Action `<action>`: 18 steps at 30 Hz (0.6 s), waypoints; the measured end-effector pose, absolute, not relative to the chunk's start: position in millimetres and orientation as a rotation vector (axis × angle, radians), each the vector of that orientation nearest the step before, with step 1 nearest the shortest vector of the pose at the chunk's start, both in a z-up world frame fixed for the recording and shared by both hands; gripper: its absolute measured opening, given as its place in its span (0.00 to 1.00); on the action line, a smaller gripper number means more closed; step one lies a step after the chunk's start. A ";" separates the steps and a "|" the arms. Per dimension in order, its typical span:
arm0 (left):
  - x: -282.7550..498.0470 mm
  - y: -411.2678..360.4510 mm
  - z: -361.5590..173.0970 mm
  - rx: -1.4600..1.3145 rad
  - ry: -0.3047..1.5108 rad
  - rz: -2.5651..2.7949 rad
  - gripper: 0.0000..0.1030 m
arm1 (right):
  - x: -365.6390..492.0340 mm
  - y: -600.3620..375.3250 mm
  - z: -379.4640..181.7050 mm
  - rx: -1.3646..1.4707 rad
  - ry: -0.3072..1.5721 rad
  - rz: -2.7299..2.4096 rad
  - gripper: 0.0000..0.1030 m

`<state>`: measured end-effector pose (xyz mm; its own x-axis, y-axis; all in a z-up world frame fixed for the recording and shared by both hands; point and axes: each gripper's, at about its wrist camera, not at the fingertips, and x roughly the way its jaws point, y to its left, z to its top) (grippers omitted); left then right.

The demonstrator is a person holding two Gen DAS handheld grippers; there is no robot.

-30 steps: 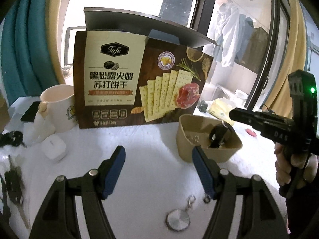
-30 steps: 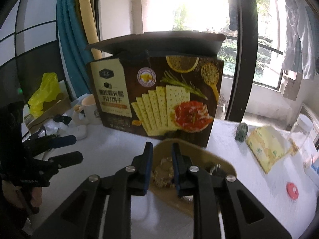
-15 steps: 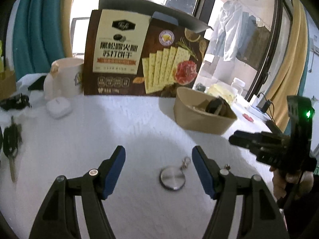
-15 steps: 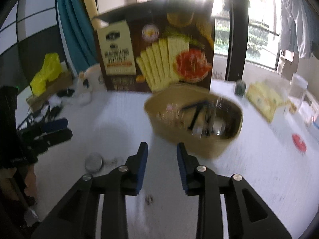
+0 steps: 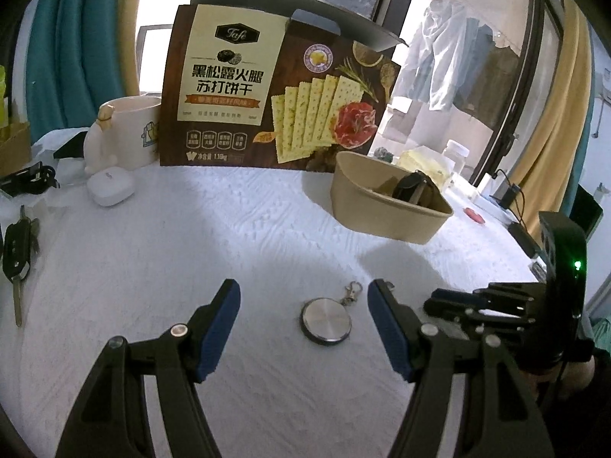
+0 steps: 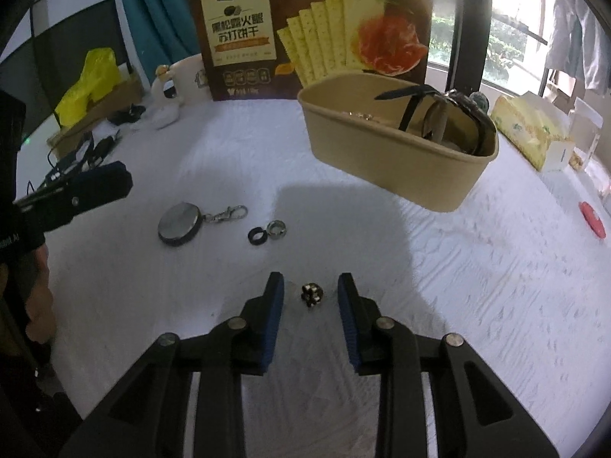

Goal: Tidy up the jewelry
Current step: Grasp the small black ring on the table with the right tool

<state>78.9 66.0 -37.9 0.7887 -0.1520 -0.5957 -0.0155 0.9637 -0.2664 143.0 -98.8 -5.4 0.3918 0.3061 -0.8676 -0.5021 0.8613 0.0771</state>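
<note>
A round silver pendant with a clasp (image 5: 325,324) lies on the white cloth between the tips of my open left gripper (image 5: 303,299); it also shows in the right wrist view (image 6: 179,224). A black ring (image 6: 258,236) and a silver ring (image 6: 276,228) lie beside it. A small dark beaded piece (image 6: 311,294) lies between the tips of my open right gripper (image 6: 310,292). The tan paper bowl (image 6: 397,164) holds a black-strapped watch (image 6: 450,108); the bowl also shows in the left wrist view (image 5: 382,213).
A big cracker box (image 5: 275,95) stands at the back, with a white mug (image 5: 133,133) and a small white case (image 5: 110,189) to its left. Car keys (image 5: 17,244) lie at the far left. A yellow bag (image 6: 89,84) and a red disc (image 6: 592,218) sit at the table edges.
Both grippers have drawn back from the bowl and lowered toward the cloth. The right gripper, half closed over the bowl a second ago, now stands open around the beaded piece.
</note>
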 end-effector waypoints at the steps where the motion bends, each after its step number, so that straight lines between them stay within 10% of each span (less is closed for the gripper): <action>1: 79.5 65.8 -38.3 -0.264 0.664 -0.075 0.67 | 142.5 -98.1 -5.4 -0.226 1.045 0.509 0.10; 18: 123.0 30.3 -64.2 -0.095 0.898 -0.051 0.67 | 152.7 -120.7 11.7 -0.137 0.997 0.541 0.10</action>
<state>123.0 30.3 -64.2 0.6226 -0.0836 -0.7781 0.0044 0.9946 -0.1034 152.7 -120.7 11.7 0.4239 0.3698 -0.8267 -0.4919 0.8605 0.1327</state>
